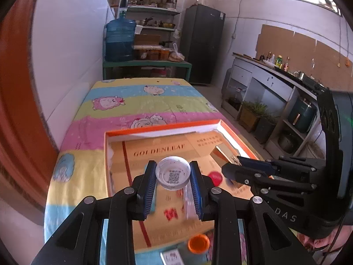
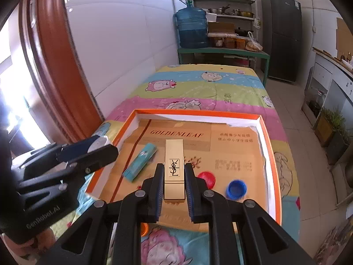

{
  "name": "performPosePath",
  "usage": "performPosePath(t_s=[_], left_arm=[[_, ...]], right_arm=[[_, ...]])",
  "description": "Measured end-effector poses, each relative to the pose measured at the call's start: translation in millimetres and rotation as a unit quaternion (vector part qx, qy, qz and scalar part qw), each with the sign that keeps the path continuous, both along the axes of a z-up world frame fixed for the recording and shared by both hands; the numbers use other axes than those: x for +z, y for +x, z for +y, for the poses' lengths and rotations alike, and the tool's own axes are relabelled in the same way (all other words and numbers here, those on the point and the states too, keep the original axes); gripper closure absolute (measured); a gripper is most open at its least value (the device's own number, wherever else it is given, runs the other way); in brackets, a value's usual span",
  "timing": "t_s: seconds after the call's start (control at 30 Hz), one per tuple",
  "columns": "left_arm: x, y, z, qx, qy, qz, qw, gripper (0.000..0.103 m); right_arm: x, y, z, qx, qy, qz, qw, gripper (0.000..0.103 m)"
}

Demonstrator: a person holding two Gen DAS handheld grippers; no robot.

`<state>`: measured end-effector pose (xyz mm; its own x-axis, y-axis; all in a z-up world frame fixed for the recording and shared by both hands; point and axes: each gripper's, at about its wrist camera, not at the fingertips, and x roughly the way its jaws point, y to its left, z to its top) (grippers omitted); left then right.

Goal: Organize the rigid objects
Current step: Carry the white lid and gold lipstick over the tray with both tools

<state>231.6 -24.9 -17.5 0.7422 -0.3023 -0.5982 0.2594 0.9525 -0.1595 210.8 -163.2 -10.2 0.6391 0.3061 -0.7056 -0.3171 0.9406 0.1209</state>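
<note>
My left gripper (image 1: 173, 174) is shut on a white bottle cap (image 1: 172, 172) with a QR code inside, held above the orange-rimmed box (image 1: 163, 130). My right gripper (image 2: 174, 171) is shut on a gold YSL lipstick case (image 2: 174, 167), held over the same box (image 2: 196, 112). In the box lie a teal tube (image 2: 140, 162), a red cap (image 2: 206, 178) and a blue cap (image 2: 237, 188). The right gripper and its gold case also show at the right of the left wrist view (image 1: 237, 162). The left gripper shows at the left of the right wrist view (image 2: 103, 146).
The box sits on a table with a striped cartoon cloth (image 2: 198, 86). An orange cap (image 1: 198, 243) and a small card (image 1: 172, 257) lie on the cloth in front of the box. A tiled wall (image 2: 121, 44) runs along the left; shelves and a water jug (image 2: 192, 26) stand behind.
</note>
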Motion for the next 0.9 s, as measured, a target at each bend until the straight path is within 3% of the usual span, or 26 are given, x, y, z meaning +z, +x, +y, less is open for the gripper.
performPosePath(t_s=[0.57,0.9], left_arm=[[-36.5,119.4,-44.5,-0.030,0.014,0.088,0.9956,0.072],[-66.7,153.0,-57.2,-0.023,0.035,0.142,0.9890,0.072]], right_arm=[[-35.5,90.5,-33.4,-0.028,-0.018,0.041,0.999,0.085],[-55.4,107.2,-36.4,-0.028,-0.024,0.068,0.997,0.085]])
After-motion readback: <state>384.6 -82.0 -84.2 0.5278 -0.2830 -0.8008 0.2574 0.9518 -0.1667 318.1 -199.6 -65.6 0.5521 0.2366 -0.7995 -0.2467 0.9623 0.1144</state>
